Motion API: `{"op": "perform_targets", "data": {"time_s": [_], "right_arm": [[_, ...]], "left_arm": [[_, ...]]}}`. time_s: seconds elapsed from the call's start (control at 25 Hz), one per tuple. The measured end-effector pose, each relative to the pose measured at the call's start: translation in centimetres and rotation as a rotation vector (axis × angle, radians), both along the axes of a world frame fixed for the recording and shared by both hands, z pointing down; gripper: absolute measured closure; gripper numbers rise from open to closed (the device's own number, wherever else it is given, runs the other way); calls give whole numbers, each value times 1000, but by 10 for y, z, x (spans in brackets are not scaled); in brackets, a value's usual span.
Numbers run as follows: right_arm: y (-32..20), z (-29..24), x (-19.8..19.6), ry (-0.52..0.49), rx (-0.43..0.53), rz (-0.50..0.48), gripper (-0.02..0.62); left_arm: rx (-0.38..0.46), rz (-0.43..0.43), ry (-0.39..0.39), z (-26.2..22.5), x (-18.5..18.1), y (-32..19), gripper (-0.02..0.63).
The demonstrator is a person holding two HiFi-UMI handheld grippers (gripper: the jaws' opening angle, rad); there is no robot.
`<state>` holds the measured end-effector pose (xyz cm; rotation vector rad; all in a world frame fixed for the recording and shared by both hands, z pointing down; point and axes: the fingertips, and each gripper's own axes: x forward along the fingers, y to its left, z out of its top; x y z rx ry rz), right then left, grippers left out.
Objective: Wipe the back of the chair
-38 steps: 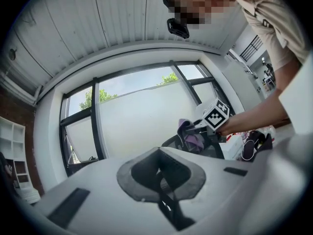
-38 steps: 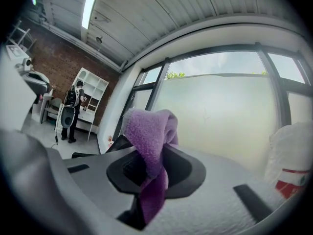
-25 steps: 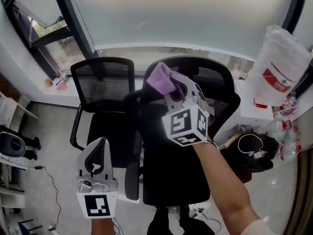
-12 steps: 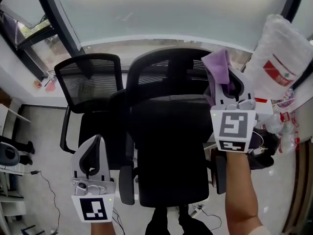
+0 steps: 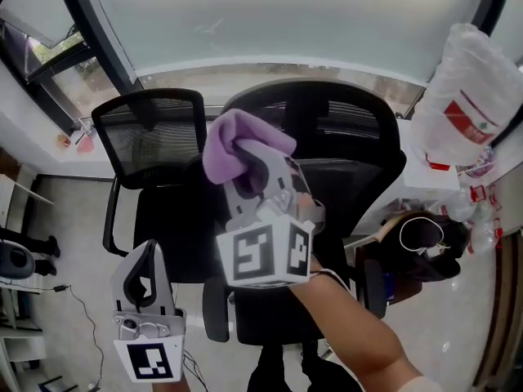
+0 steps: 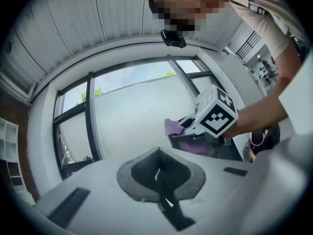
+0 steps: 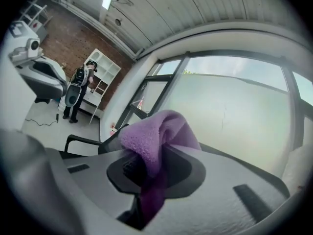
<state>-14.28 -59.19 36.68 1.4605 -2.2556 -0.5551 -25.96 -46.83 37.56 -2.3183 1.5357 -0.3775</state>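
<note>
Mid-wipe, it seems: right claw (image 5: 245,168), clamped on a cloth (image 5: 235,141), at the chair back's (image 5: 351,137) left side, likely due a rightward sweep; left claw (image 5: 145,273) closed, empty.

A second mesh-backed office chair (image 5: 154,137) is standing at the left, under a wide frosted window pane (image 5: 286,23) set in dark frames. A big clear plastic bottle (image 5: 467,96) with a red label is rising at the right, above a black bag (image 5: 425,264). A thin cable (image 5: 79,305) is trailing across the grey floor (image 5: 73,219). Far off, a person (image 7: 77,93) is standing by a white shelf unit (image 7: 103,77) (a brick wall (image 7: 63,38) is showing behind).
</note>
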Motion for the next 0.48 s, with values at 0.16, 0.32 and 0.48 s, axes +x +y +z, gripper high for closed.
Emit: {"op": "perform_targets", "data": {"time_s": [0.16, 0.32, 0.48], "right_arm": [[8, 1, -13, -47, -1, -27, 537], [1, 16, 20, -49, -32, 29, 537], [-7, 26, 114, -107, -22, 187, 537]], "left_arm": [[2, -10, 12, -2, -7, -1, 600], [-4, -12, 25, -1, -8, -3, 600], [92, 33, 76, -27, 17, -10, 600]]}}
